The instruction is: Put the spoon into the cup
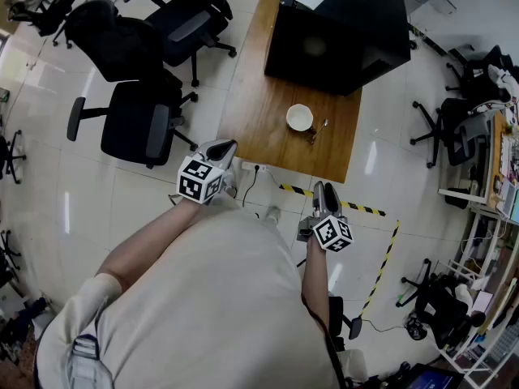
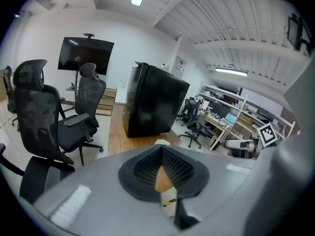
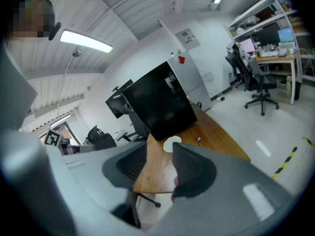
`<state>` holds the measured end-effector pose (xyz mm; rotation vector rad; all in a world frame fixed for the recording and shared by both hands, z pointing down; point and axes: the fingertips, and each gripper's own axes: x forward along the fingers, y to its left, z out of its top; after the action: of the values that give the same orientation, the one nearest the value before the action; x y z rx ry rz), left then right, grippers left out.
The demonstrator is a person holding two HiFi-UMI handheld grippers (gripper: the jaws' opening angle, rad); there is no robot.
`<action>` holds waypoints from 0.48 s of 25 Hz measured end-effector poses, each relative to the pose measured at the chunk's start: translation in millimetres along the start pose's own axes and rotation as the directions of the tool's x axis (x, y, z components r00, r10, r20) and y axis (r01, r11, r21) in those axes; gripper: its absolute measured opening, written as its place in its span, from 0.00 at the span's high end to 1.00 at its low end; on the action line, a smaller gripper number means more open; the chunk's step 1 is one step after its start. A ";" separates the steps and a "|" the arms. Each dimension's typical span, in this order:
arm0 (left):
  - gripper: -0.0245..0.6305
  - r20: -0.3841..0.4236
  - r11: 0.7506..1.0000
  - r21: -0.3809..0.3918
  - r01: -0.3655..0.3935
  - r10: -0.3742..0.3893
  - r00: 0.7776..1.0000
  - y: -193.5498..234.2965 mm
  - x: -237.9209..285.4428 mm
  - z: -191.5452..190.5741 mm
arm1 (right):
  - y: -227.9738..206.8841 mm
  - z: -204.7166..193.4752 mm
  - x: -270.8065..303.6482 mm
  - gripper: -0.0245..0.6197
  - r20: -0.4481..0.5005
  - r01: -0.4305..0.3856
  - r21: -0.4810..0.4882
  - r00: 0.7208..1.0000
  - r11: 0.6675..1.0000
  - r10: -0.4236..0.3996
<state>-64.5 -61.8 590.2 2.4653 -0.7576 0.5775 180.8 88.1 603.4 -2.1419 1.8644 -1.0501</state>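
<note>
A: Item one, left gripper (image 2: 161, 151). We are seeing its pad tips meeting at the far end, with nothing caught between them.

B: Item two, right gripper (image 3: 160, 144). We are seeing its jaws standing apart and empty, with the table (image 1: 251, 112) showing through the gap.

A: Item three, cup (image 1: 299, 117), white. We are finding it upright on the table, ahead of both grippers and well apart from them. Through the right gripper it is showing just past the gap between the jaws.

B: Item four, spoon (image 1: 317, 128). We are finding it lying on the table just beside the cup, on the right gripper's side and outside the cup. Neither gripper is touching it.

A: Item five, black cabinet (image 1: 340, 31). We are noting it standing on the table beyond the cup.

B: Item six, office chairs (image 1: 138, 124). We are noting them out past the left gripper's left. Striped tape (image 1: 361, 209) is lying on the floor just ahead of the right gripper.
</note>
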 end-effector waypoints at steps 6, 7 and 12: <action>0.96 -0.011 0.999 0.032 0.035 -0.035 0.999 35.9 7.2 15.9 | 17.5 -7.0 22.2 0.72 0.024 0.038 0.018 0.999 0.999 -0.039; 0.96 -0.015 0.998 0.036 0.044 -0.043 0.999 40.2 9.5 17.3 | 19.6 -7.9 24.1 0.72 0.029 0.047 0.023 0.998 0.999 -0.047; 0.96 -0.030 0.995 0.047 0.087 -0.086 0.996 50.8 20.6 23.0 | 24.4 -11.4 24.3 0.72 0.052 0.097 0.048 0.994 0.994 -0.099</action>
<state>-74.1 -119.7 599.4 2.5146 -0.6292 0.6036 154.4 64.2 609.8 -2.2328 1.7107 -1.0308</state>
